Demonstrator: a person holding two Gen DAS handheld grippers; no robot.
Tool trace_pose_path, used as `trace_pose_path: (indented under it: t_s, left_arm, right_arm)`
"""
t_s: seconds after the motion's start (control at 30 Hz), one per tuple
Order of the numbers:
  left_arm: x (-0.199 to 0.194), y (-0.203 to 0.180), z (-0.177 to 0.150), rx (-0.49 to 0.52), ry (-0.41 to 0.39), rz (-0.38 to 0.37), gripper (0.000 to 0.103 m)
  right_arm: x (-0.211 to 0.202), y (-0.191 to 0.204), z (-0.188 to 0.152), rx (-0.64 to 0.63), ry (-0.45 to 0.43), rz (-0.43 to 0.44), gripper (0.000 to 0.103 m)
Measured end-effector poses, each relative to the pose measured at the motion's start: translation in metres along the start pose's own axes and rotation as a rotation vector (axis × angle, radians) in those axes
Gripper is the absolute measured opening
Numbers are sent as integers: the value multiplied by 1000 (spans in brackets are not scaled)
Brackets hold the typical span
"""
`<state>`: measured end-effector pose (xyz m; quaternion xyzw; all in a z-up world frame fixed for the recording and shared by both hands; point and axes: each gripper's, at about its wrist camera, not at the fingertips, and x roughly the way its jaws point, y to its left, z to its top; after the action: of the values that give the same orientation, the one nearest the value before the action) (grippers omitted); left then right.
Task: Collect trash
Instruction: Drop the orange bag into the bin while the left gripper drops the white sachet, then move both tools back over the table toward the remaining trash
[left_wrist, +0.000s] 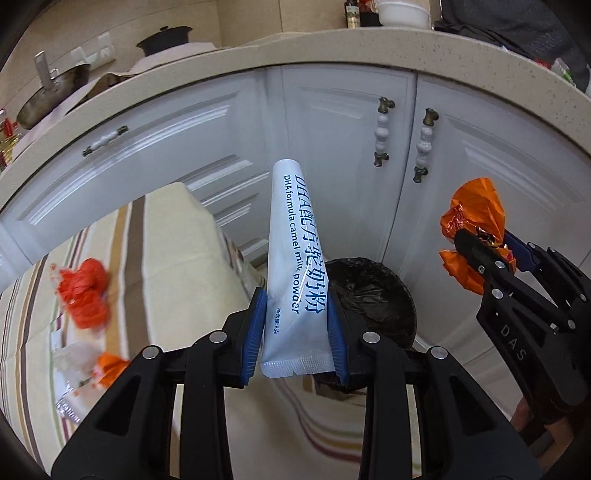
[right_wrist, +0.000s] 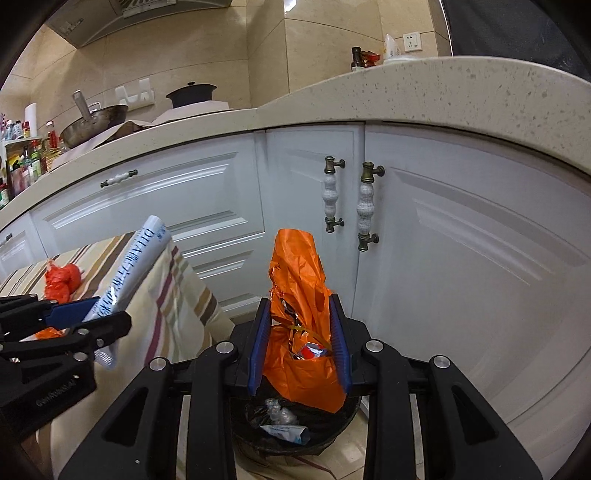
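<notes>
My left gripper (left_wrist: 295, 325) is shut on a white milk powder sachet (left_wrist: 291, 251) with blue print, held upright above the near rim of a black-lined trash bin (left_wrist: 373, 291). My right gripper (right_wrist: 301, 343) is shut on a crumpled orange wrapper (right_wrist: 299, 295), held over the same bin (right_wrist: 295, 424), which holds a few white scraps. The right gripper and the wrapper (left_wrist: 474, 221) also show at the right of the left wrist view. The left gripper with the sachet (right_wrist: 129, 273) shows at the left of the right wrist view.
A table with a striped cloth (left_wrist: 159, 236) stands left of the bin, with red-orange wrappers (left_wrist: 83, 291) and clear plastic scraps (left_wrist: 74, 362) on it. White cabinet doors (left_wrist: 343, 129) with handles stand behind the bin under a speckled countertop (left_wrist: 332, 48).
</notes>
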<state>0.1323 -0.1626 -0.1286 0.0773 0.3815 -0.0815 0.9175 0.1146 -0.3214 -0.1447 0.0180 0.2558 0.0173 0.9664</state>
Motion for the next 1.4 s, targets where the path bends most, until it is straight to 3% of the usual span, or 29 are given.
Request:
trace_pose_path:
  t_s: [0.2, 0.23, 0.27, 0.3, 0.53, 0.9, 1.4]
  left_arm:
    - [37, -15, 15, 4, 38, -10, 32]
    - [46, -16, 16, 1, 48, -10, 35]
    - [52, -17, 17, 0, 58, -11, 45]
    - [57, -17, 18, -3, 64, -9, 50]
    - [57, -3, 23, -36, 44, 14, 57]
    - [-4, 58, 6, -106, -6, 58, 57]
    - [-81, 175, -63, -267, -1, 235, 57]
  right_arm:
    - [29, -9, 0, 9, 16, 4, 32]
    - [34, -11, 0, 13, 19, 8, 37]
    - [39, -14, -1, 19, 20, 8, 51]
    - [45, -16, -2, 28, 17, -1, 57]
    - [50, -23, -6, 36, 26, -27, 58]
    - [18, 14, -2, 8, 21, 16, 58]
    - [-32, 119, -15, -74, 38, 196, 58]
